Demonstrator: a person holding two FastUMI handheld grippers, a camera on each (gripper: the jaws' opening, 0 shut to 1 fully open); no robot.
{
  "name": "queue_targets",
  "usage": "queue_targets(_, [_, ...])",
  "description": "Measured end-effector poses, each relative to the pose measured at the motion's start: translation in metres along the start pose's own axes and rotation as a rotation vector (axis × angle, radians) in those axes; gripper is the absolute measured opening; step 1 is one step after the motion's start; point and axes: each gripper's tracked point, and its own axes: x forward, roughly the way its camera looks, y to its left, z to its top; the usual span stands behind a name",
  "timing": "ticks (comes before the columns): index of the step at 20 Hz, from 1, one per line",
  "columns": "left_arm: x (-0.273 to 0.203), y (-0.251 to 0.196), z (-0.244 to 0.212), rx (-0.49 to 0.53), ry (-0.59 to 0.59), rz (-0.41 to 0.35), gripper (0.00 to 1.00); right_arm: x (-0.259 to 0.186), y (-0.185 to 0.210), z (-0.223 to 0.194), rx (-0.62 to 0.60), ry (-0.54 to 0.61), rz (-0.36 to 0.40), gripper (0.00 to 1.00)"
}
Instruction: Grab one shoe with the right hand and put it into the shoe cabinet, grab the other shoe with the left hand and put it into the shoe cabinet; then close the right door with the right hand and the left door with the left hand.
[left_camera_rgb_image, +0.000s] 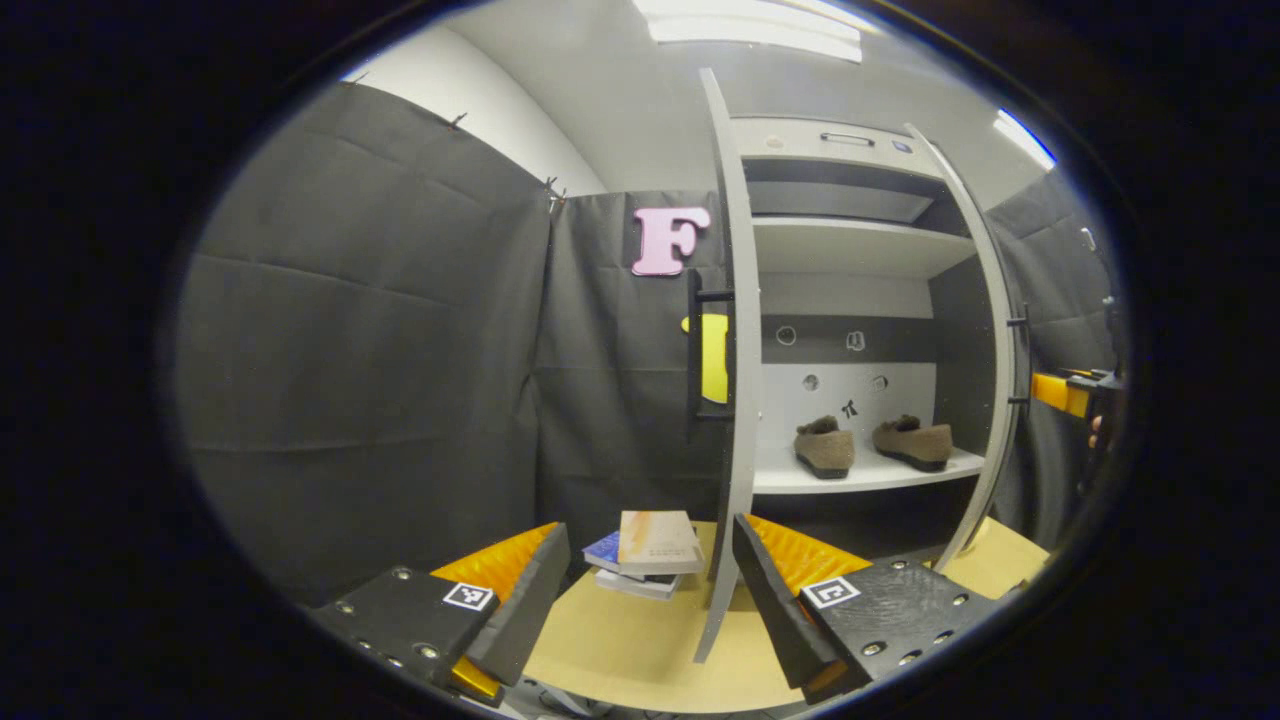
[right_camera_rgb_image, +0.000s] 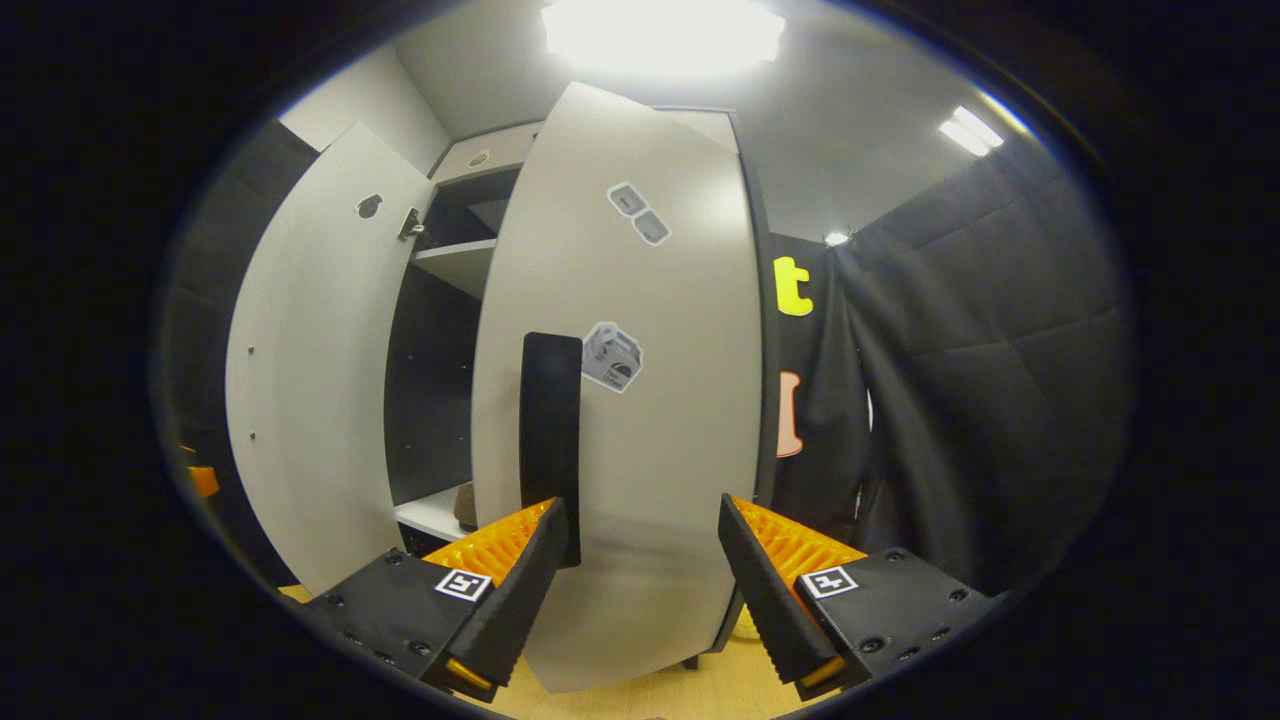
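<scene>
Two brown furry shoes, one (left_camera_rgb_image: 825, 446) and the other (left_camera_rgb_image: 914, 442), rest side by side on the cabinet's lower white shelf (left_camera_rgb_image: 860, 478). The left door (left_camera_rgb_image: 735, 330) stands edge-on and open, with its black handle (left_camera_rgb_image: 694, 345) on the outer face. My left gripper (left_camera_rgb_image: 648, 585) is open and empty, its fingers straddling that door's lower edge at a distance. In the right gripper view the right door (right_camera_rgb_image: 640, 400) fills the middle, partly swung, its black handle (right_camera_rgb_image: 550, 440) just above my open right gripper (right_camera_rgb_image: 640, 560). A bit of shoe (right_camera_rgb_image: 465, 505) peeks inside.
A small stack of books (left_camera_rgb_image: 648, 553) lies on the wooden floor (left_camera_rgb_image: 620, 650) before the left door. The left door's inner face (right_camera_rgb_image: 310, 390) shows in the right gripper view. The other gripper (left_camera_rgb_image: 1065, 392) shows at the far right beyond the right door (left_camera_rgb_image: 995, 340).
</scene>
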Motion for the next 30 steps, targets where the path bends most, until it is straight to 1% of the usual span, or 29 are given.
queue_targets(1, [-0.003, 0.004, 0.0, -0.003, 0.002, 0.01, 1.0, 0.004, 0.003, 0.002, -0.01, -0.004, 0.0, 0.96])
queue_targets(2, [-0.004, 0.007, -0.001, -0.007, 0.004, 0.018, 1.0, 0.006, 0.005, 0.002, -0.018, -0.002, 0.002, 0.92])
queue_targets(3, [-0.004, 0.011, 0.0, -0.009, 0.004, 0.027, 1.0, 0.007, 0.007, 0.002, -0.019, -0.004, 0.009, 0.92])
queue_targets(4, [-0.004, 0.014, -0.001, -0.009, 0.005, 0.035, 1.0, 0.009, 0.008, 0.002, -0.015, -0.003, 0.016, 0.95])
queue_targets(7, [-0.001, 0.019, 0.0, -0.022, 0.006, 0.049, 1.0, 0.008, 0.008, -0.001, 0.012, 0.011, 0.042, 0.95])
queue_targets(8, [0.002, 0.018, 0.002, -0.03, 0.004, 0.047, 0.98, 0.005, 0.007, -0.002, 0.012, 0.013, 0.046, 0.93])
queue_targets(10, [0.008, 0.02, 0.005, -0.035, 0.003, 0.051, 0.95, -0.003, -0.001, -0.003, -0.01, 0.008, 0.049, 0.98])
queue_targets(11, [0.012, 0.021, 0.006, -0.035, 0.0, 0.054, 1.0, -0.009, -0.005, -0.004, -0.025, 0.003, 0.051, 0.98])
queue_targets(12, [0.017, 0.022, 0.01, -0.033, -0.005, 0.056, 1.0, -0.014, -0.009, -0.004, -0.04, -0.002, 0.052, 0.98])
queue_targets(16, [0.042, 0.037, 0.029, -0.025, -0.043, 0.085, 1.0, -0.032, -0.034, -0.012, -0.066, 0.004, 0.033, 0.96])
queue_targets(21, [0.075, 0.053, 0.065, -0.016, -0.1, 0.125, 1.0, -0.051, -0.065, -0.038, -0.047, 0.071, -0.017, 0.97])
queue_targets(22, [0.08, 0.057, 0.07, -0.02, -0.107, 0.126, 1.0, -0.055, -0.069, -0.044, -0.043, 0.086, -0.023, 0.97])
queue_targets(23, [0.084, 0.058, 0.074, -0.027, -0.113, 0.128, 0.95, -0.058, -0.073, -0.049, -0.042, 0.098, -0.032, 0.97])
queue_targets(28, [0.103, 0.056, 0.074, -0.055, -0.097, 0.116, 0.95, -0.07, -0.086, -0.066, -0.028, 0.14, -0.057, 0.98])
queue_targets(29, [0.106, 0.051, 0.074, -0.053, -0.089, 0.111, 1.0, -0.071, -0.088, -0.069, -0.027, 0.145, -0.059, 0.98])
queue_targets(30, [0.113, 0.045, 0.072, -0.052, -0.081, 0.102, 1.0, -0.071, -0.089, -0.07, -0.028, 0.147, -0.06, 0.98])
